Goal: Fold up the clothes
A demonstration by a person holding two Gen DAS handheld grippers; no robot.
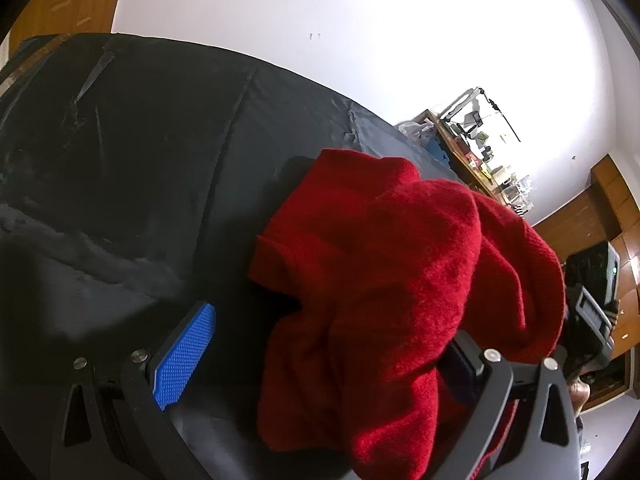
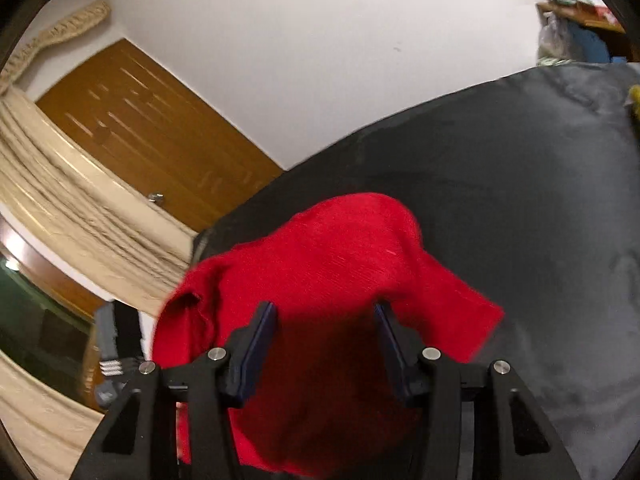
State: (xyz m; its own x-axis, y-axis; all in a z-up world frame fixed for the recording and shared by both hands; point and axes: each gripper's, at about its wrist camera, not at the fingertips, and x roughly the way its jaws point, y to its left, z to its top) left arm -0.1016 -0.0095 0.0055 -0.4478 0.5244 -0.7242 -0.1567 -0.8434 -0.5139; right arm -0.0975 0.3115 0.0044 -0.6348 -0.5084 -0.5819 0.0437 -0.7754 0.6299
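Note:
A red knit garment (image 1: 380,280) lies bunched on a dark sheet-covered surface (image 1: 140,160). My left gripper (image 1: 320,360) is open; its blue left pad (image 1: 184,356) is bare, and the red cloth fills the gap and drapes over the right finger (image 1: 472,364). In the right wrist view the same red garment (image 2: 320,264) lies between and ahead of my right gripper (image 2: 326,328), which is open with the cloth between its fingers. The other gripper shows at the left edge (image 2: 110,352).
A white wall (image 1: 320,40) rises behind the surface. A cluttered wooden shelf (image 1: 476,152) stands at the right. A wooden door (image 2: 160,132) and cream curtains (image 2: 80,208) lie to the left. The dark sheet (image 2: 520,200) extends right.

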